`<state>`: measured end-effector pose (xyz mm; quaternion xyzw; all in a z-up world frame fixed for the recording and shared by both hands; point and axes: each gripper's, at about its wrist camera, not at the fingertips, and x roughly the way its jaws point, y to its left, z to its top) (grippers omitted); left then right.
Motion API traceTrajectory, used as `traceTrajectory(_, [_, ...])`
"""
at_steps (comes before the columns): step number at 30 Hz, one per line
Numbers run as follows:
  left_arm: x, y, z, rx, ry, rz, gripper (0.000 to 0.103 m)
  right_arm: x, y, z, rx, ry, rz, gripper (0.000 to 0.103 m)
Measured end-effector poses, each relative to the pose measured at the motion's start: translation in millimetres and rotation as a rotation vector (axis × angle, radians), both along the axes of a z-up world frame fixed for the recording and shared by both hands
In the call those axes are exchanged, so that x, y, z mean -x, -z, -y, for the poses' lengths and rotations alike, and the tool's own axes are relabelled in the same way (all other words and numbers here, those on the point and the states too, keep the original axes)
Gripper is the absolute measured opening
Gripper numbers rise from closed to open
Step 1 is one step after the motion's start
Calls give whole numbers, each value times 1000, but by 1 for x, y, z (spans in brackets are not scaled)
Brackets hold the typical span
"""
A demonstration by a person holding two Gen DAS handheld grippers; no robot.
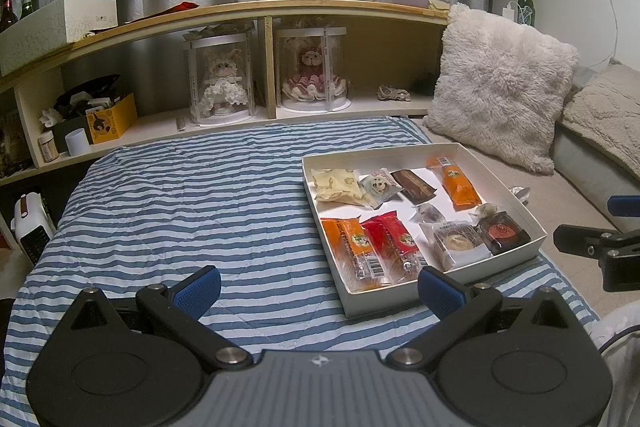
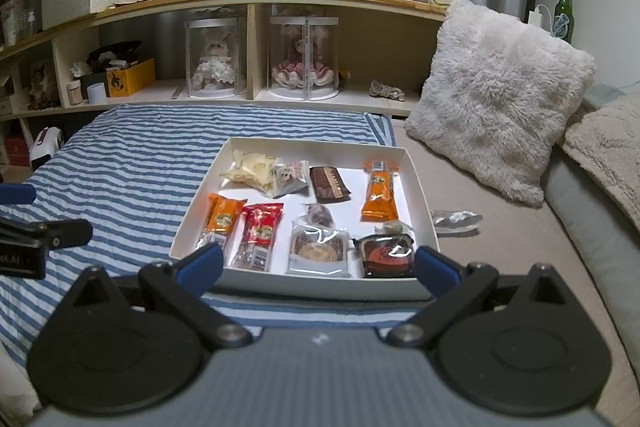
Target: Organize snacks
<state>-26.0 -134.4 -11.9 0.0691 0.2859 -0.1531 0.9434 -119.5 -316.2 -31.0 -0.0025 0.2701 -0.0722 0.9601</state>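
Already the snacks lie inside the white box (image 2: 404,163), which sits on the striped blanket (image 1: 160,195): a pale yellow packet (image 2: 256,169), a brown bar (image 2: 329,183) and an orange bar (image 2: 380,195) along the far side, an orange pack (image 2: 222,217), a red pack (image 2: 260,227), a clear-wrapped cookie (image 2: 320,247) and a dark round cake (image 2: 386,253) along the near side. One silver wrapper (image 2: 456,218) lies outside, beyond and to the right of the right gripper's fingers. This layout suits either a box just filled or a box about to be sorted, so I name no single move.

Whichever it is, any pick should come straight down over one packet, fingers across its narrow width, since the red pack and orange pack lie touching and a sideways entry would drag a neighbour. The crinkly film looks slippery, so a firm pinch near the middle seems wise.

The right gripper (image 2: 318,263) hovers low at the near wall of the box, fingers spread wide and empty, the cookie and the dark round cake just ahead between them. The left gripper (image 1: 320,291) hangs over the blanket, also spread wide and empty, the box's near corner just beyond its right finger. Whether either fingertip touches the box wall is hard to judge through the fisheye.
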Motion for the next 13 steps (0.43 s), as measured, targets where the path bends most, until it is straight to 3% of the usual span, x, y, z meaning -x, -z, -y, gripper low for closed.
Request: traceTrajectory(13, [4, 1, 2, 0, -8, 0, 103, 0, 0, 0, -9, 0, 0, 102])
